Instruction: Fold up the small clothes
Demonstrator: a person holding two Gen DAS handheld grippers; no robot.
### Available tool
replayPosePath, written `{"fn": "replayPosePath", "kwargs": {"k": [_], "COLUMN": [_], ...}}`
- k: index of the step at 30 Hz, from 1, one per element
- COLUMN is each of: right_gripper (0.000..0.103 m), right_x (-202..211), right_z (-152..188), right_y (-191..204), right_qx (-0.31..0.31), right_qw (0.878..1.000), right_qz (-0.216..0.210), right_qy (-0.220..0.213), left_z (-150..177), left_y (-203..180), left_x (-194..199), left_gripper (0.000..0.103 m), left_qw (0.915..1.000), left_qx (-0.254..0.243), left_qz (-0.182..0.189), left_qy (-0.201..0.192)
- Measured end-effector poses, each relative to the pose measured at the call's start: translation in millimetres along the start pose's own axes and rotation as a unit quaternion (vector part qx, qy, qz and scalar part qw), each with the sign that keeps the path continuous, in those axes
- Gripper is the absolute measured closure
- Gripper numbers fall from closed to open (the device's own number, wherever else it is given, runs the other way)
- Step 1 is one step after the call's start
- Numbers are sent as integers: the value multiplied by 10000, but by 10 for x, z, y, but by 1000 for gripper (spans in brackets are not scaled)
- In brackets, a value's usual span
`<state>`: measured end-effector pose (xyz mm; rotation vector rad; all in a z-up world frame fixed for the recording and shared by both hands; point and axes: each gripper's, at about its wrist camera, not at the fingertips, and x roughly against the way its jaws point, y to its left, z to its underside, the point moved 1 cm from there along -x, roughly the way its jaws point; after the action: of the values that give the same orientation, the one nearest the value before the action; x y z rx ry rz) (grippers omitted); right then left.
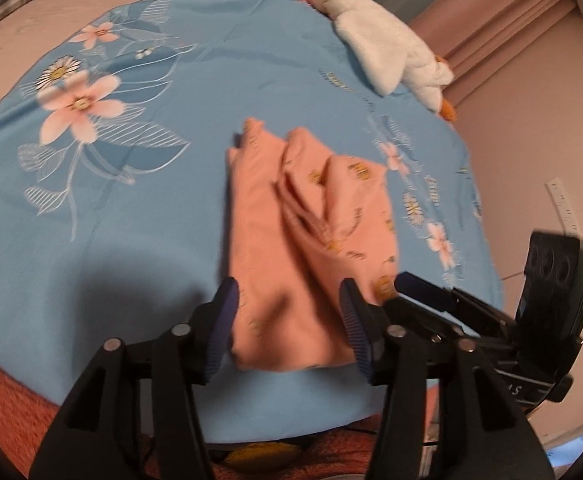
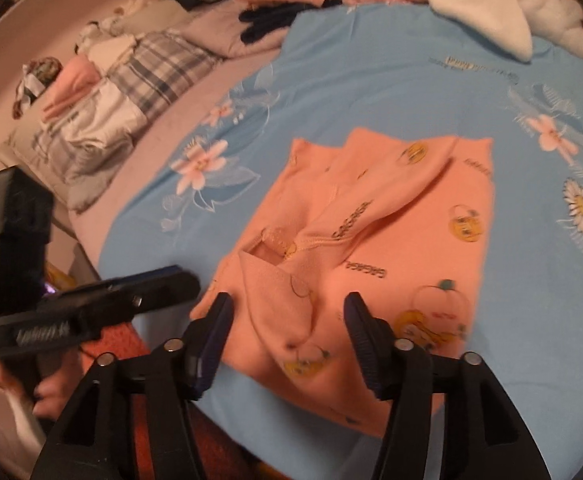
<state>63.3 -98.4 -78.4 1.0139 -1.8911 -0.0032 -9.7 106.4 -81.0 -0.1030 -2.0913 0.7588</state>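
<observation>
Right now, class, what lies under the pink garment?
The blue floral sheet lies under the pink garment, showing on all sides. The part beneath the cloth is covered and unseen.

Open ground: bare blue floral bedsheet (image 1: pixel 139 208) left of my jaws. Ahead: crumpled peach printed garment (image 2: pixel 375 240). Far right: fluffy white plush toy (image 1: pixel 387 52) blocks the corner. Beyond the left edge: plaid folded bedding (image 2: pixel 131 92), heaped.

Garment (image 2: pixel 371 232) lies on sheet (image 2: pixel 371 80), plush toy (image 2: pixel 491 4) behind.
</observation>
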Motion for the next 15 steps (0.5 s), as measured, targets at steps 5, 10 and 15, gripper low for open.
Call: {"fn": "replayPosePath", "kwargs": {"k": [5,10,15], "right_gripper": [42,42,42], "right_x": [176,152,156], "right_z": [33,86,192], "right_y": [-217,-430,-523], "right_qx": [-298,-707,-835], "right_qw": [9984,9947,9932], "right_qz": [413,710,806], "right_qy": [-263,-223,-126], "left_z": [-201,-297,-267], "left_y": [-202,-354,-300], "left_x": [-65,-480,-829], "left_gripper": [37,37,39], "left_qw": [9984,9956,9915], "left_qx": [-283,-588,-571], "left_qz": [483,312,-60], "left_qy": [112,653,1170]}}
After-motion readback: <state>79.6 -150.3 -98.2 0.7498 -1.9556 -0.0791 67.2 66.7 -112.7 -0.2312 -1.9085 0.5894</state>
